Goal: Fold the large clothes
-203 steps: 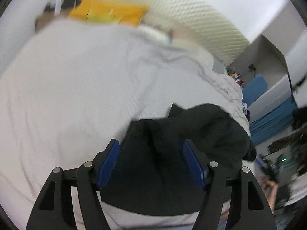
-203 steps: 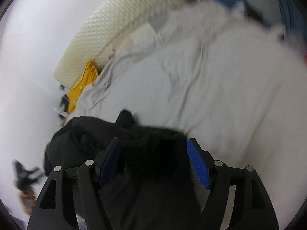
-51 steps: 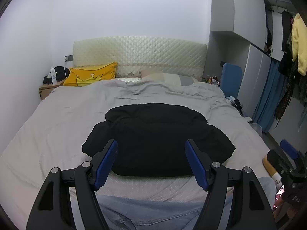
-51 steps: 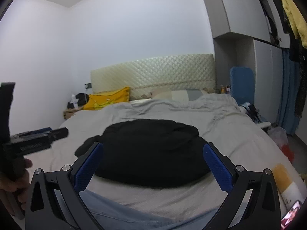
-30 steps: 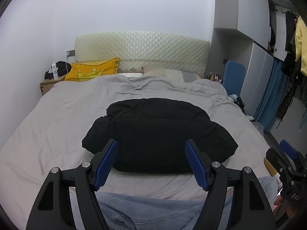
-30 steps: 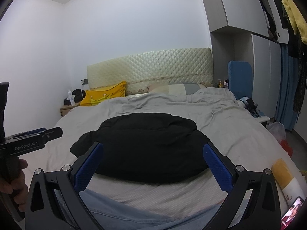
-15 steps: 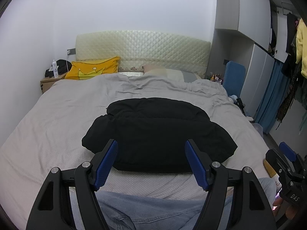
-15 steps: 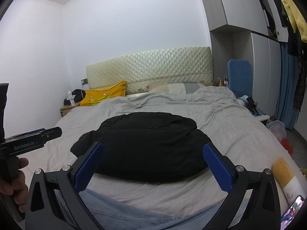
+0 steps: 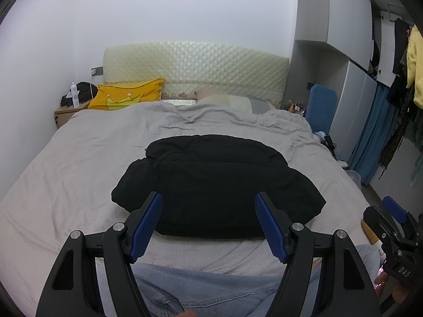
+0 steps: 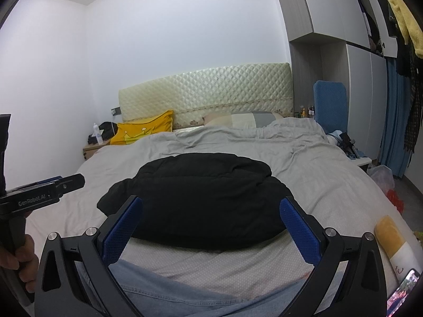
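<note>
A black puffy jacket (image 9: 216, 182) lies folded into a compact bundle on the grey bed (image 9: 79, 163), near its foot. It also shows in the right wrist view (image 10: 201, 198). My left gripper (image 9: 208, 211) is open and empty, held back from the bed, above the person's jeans. My right gripper (image 10: 211, 216) is open wide and empty, also held back from the jacket. The left gripper's body (image 10: 39, 192) shows at the left edge of the right wrist view, and the right gripper's body (image 9: 391, 224) at the right edge of the left wrist view.
A yellow crown pillow (image 9: 127, 97) and a grey pillow (image 10: 246, 119) lie by the quilted headboard (image 9: 195, 71). A nightstand (image 9: 66, 113) stands at the left. A blue chair (image 10: 330, 105), wardrobes and hanging clothes (image 10: 404, 26) fill the right side. The person's jeans (image 10: 171, 295) are in front.
Since 6.8 s ago both grippers have let go of the jacket and drawn back from the bed. Over the last second almost nothing has moved.
</note>
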Available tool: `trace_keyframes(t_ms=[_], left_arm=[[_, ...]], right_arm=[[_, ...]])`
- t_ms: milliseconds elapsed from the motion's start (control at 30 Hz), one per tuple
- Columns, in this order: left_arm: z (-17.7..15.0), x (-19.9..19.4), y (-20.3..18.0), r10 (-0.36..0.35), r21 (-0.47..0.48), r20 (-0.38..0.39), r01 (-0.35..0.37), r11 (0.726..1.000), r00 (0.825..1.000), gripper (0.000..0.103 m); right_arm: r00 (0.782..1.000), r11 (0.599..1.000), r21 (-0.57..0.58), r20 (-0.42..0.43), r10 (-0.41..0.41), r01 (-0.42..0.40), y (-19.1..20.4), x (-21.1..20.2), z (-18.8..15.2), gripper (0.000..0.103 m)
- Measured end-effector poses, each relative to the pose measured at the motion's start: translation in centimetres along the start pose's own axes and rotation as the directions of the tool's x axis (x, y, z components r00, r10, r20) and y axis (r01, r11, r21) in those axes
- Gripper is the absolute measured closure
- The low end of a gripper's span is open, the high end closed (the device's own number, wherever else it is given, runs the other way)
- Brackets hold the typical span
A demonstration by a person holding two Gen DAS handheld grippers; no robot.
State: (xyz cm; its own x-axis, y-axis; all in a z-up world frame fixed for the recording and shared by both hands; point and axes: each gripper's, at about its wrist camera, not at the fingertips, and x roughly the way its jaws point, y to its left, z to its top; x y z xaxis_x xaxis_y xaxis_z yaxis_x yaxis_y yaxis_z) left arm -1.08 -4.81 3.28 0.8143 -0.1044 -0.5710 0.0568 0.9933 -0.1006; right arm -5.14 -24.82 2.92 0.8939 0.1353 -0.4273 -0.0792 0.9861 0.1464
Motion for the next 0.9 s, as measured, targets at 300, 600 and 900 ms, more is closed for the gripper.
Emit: trace_keyframes(t_ms=[300, 600, 900], left_arm=[[-0.03, -0.05, -0.05, 0.001, -0.004, 0.004, -0.001, 1.0, 1.0, 0.03], [-0.06, 0.08, 0.06, 0.013, -0.016, -0.001, -0.013, 1.0, 1.0, 0.03], [0.08, -0.11, 0.11, 0.016, -0.032, 0.006, -0.016, 0.999, 1.0, 0.03]], right_arm=[[1.0, 1.0, -0.001, -0.004, -0.005, 0.005, 0.16, 0.2, 0.04, 0.0], [1.0, 1.0, 0.007, -0.003, 0.004, -0.004, 0.19, 0.15, -0.09, 0.0], [1.0, 1.0, 0.001, -0.003, 0.002, -0.002, 0.18, 0.04, -0.11, 0.0]])
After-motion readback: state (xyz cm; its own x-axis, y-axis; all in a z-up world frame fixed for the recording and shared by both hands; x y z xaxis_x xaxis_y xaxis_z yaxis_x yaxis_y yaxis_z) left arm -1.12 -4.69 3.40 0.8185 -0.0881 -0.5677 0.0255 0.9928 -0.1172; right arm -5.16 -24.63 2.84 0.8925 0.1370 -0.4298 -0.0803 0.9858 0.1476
